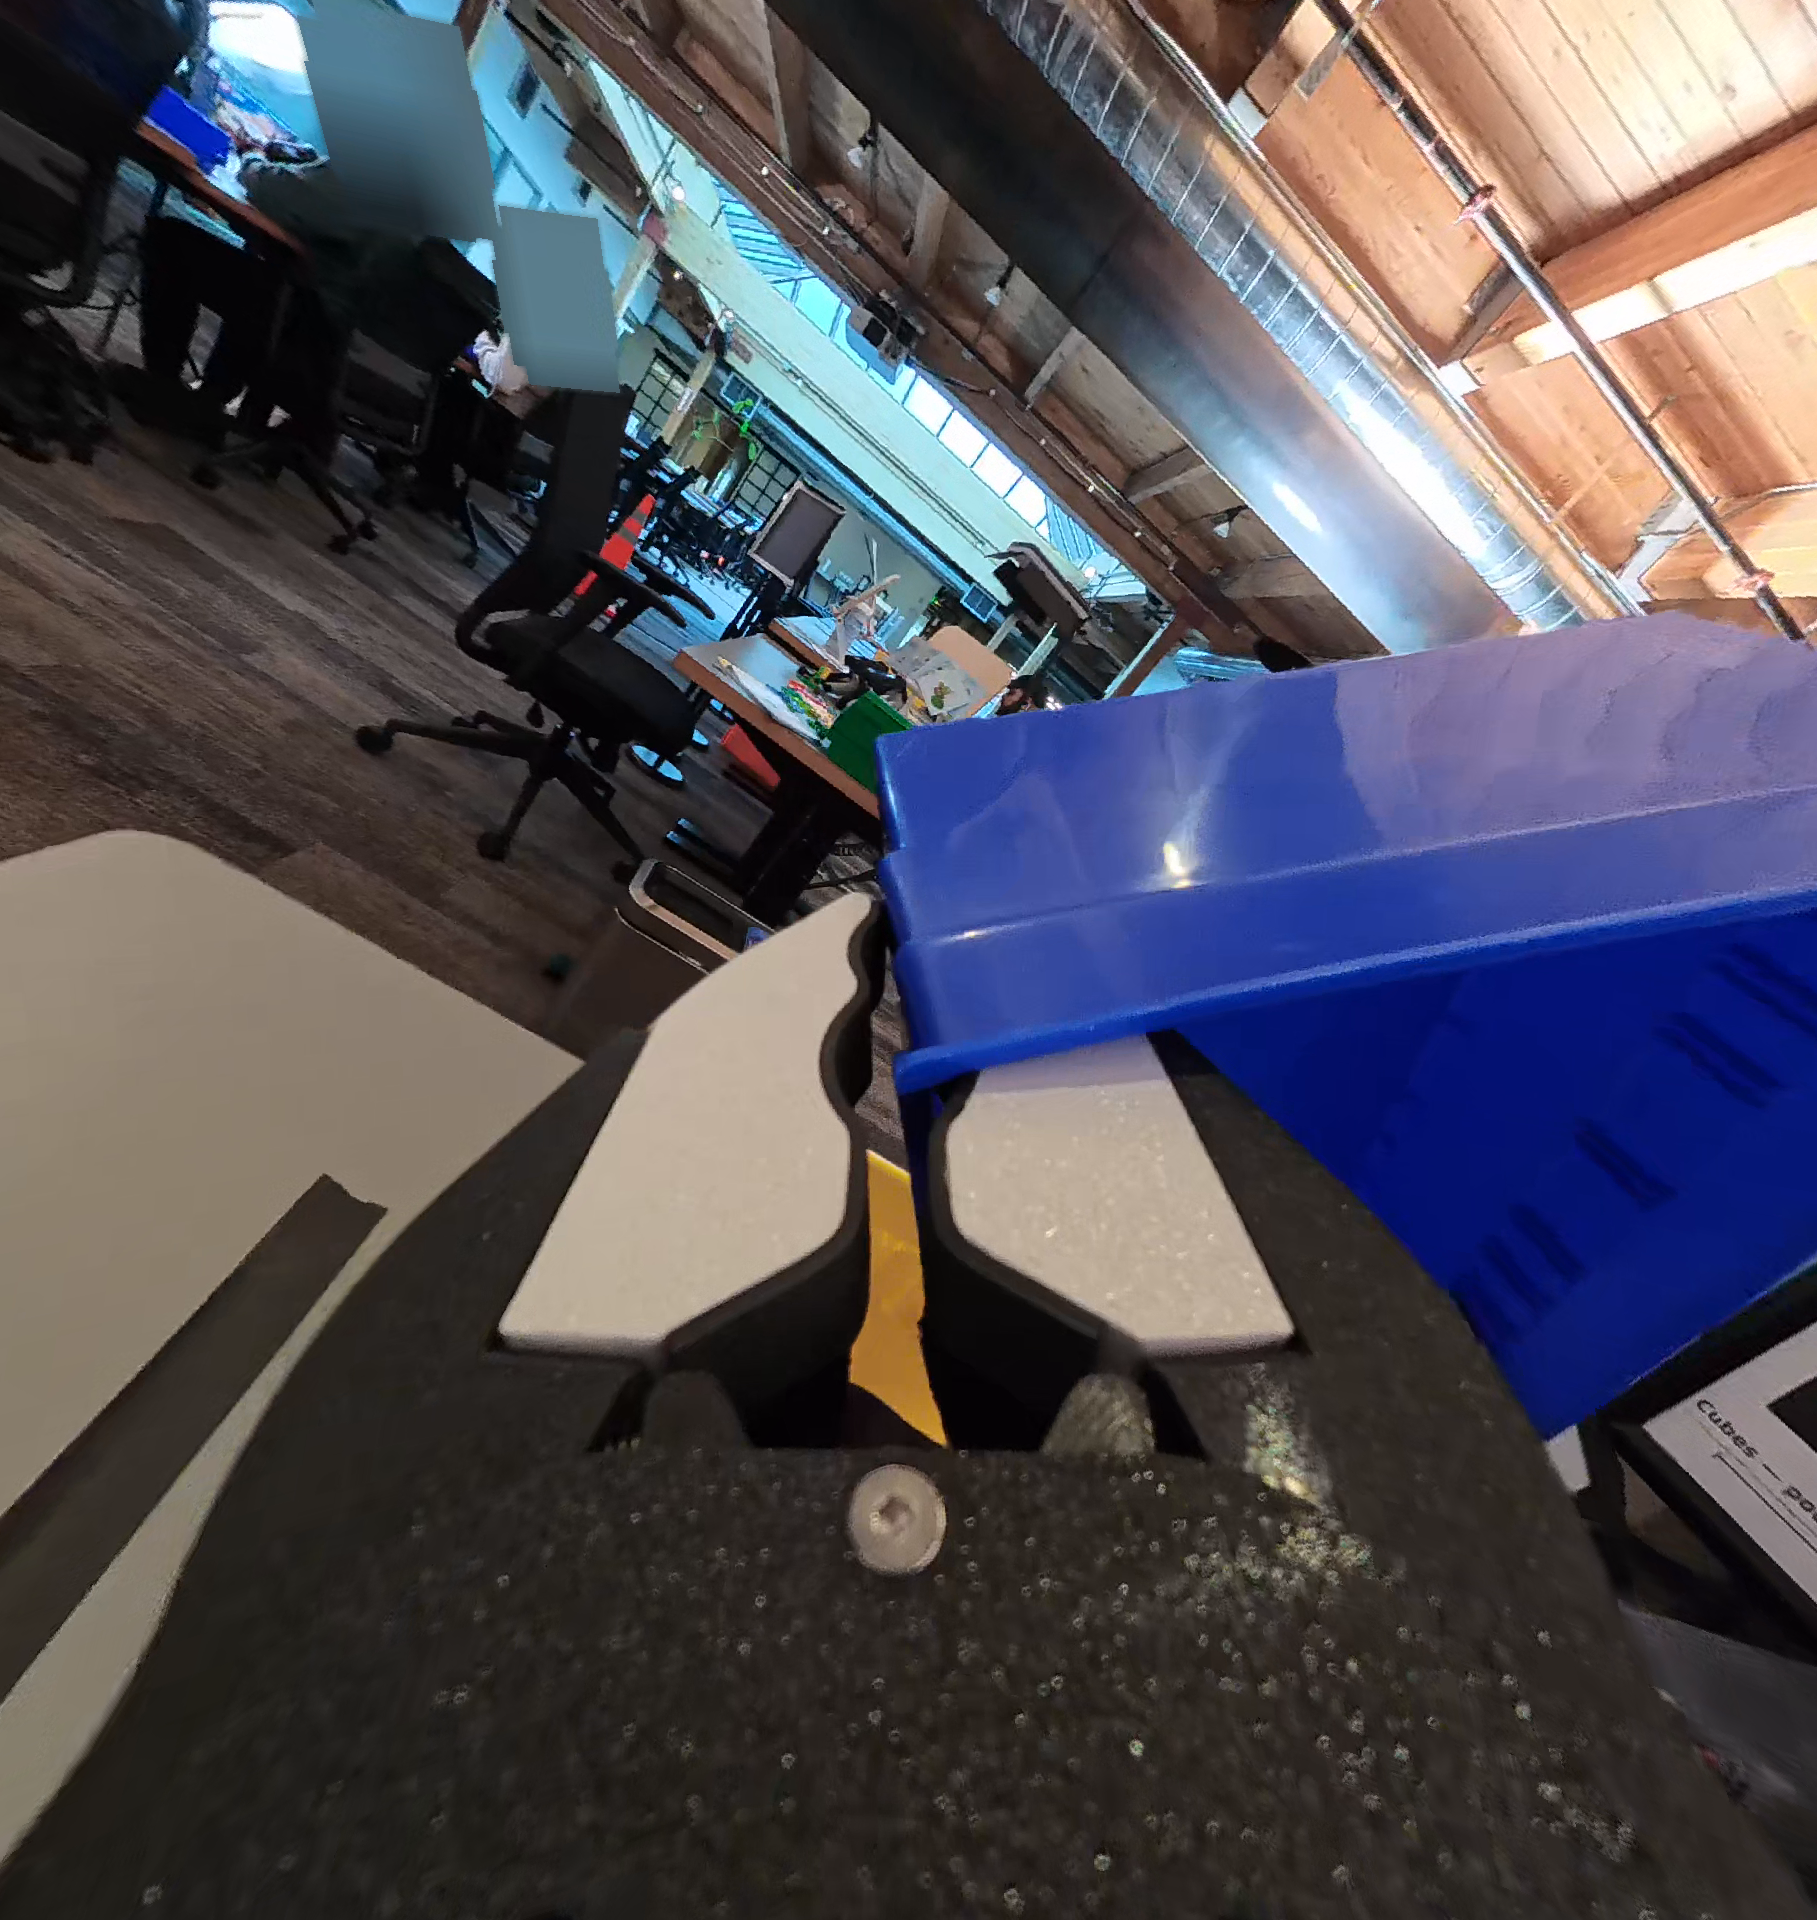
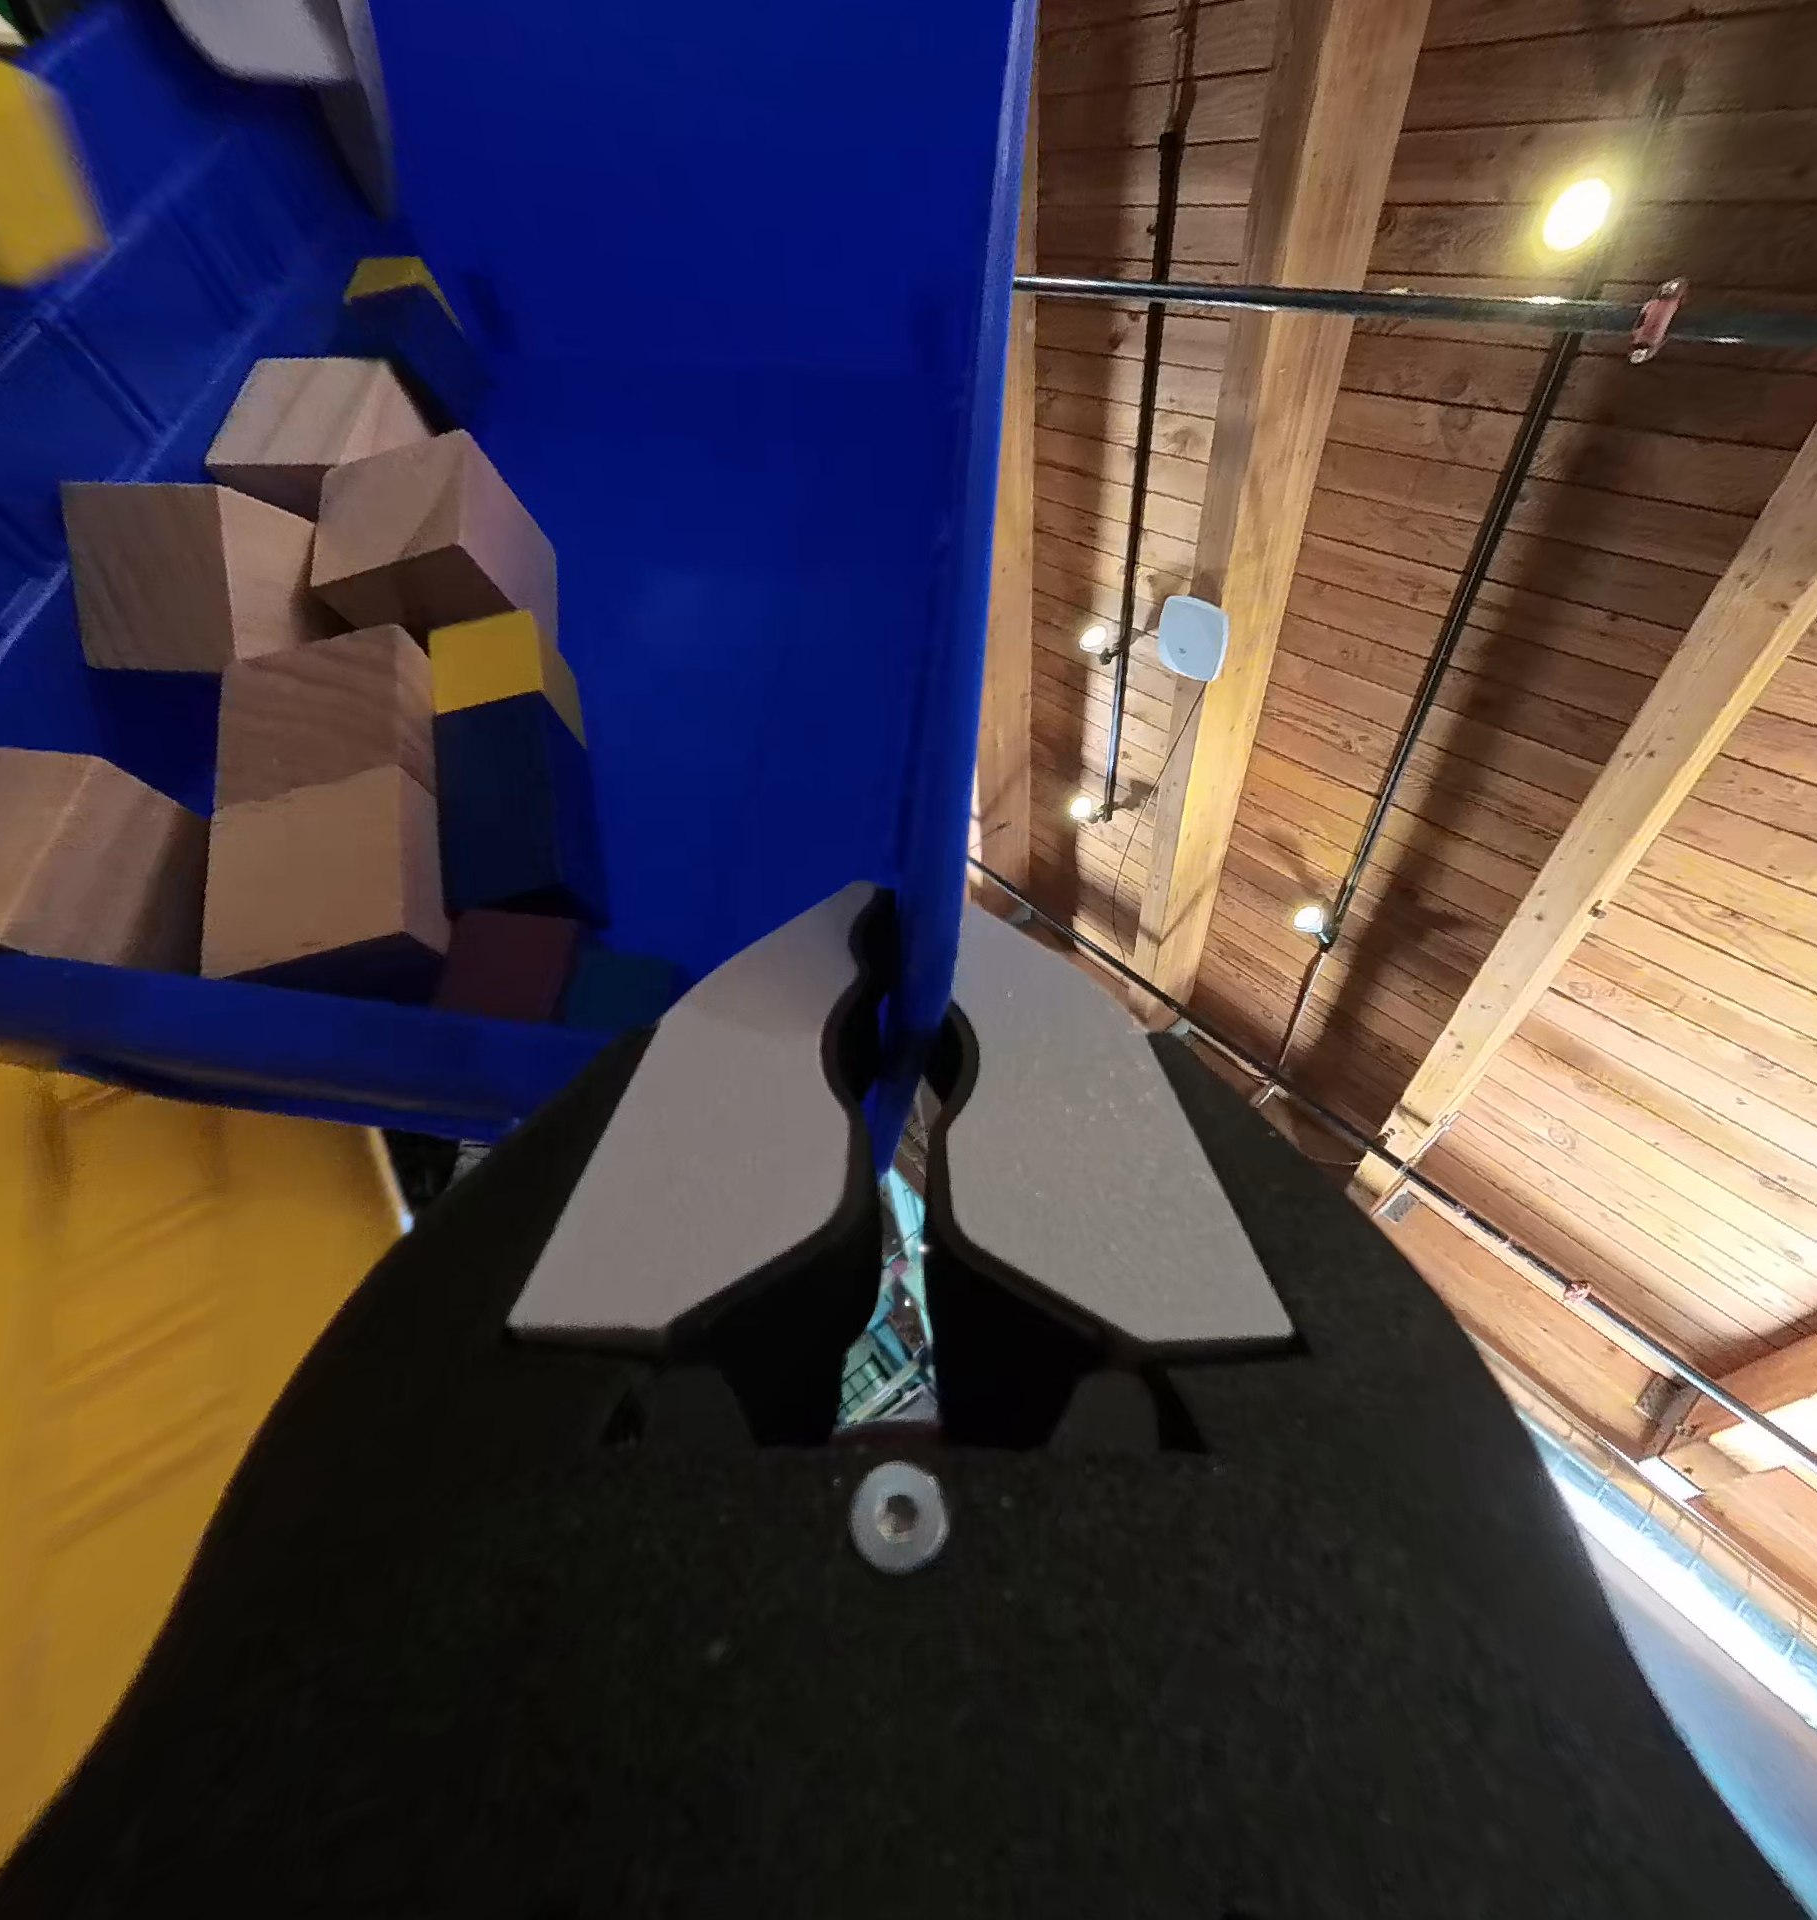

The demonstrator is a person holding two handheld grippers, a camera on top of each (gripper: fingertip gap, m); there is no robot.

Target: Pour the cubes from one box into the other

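Note:
A blue plastic box (image 1: 1351, 862) is held tilted in the air by both grippers. My left gripper (image 1: 899, 997) is shut on the rim of one side wall. My right gripper (image 2: 909, 966) is shut on the opposite wall (image 2: 696, 468). In the right wrist view, several wooden cubes (image 2: 322, 831), some plain, some yellow (image 2: 488, 660) or dark blue, lie piled against the box's lower wall. One yellow cube (image 2: 10, 177) is blurred at the top left. A yellow box (image 2: 125, 1351) lies below the blue one; a sliver of it shows between the left fingers (image 1: 888, 1299).
A white table (image 1: 135, 1091) with a dark tape strip (image 1: 156, 1382) lies at the left. A framed sheet with a black-and-white marker (image 1: 1766, 1475) lies under the blue box. Office chairs (image 1: 582, 665), desks and people stand beyond. Wooden ceiling beams (image 2: 1403, 623) fill the right wrist view.

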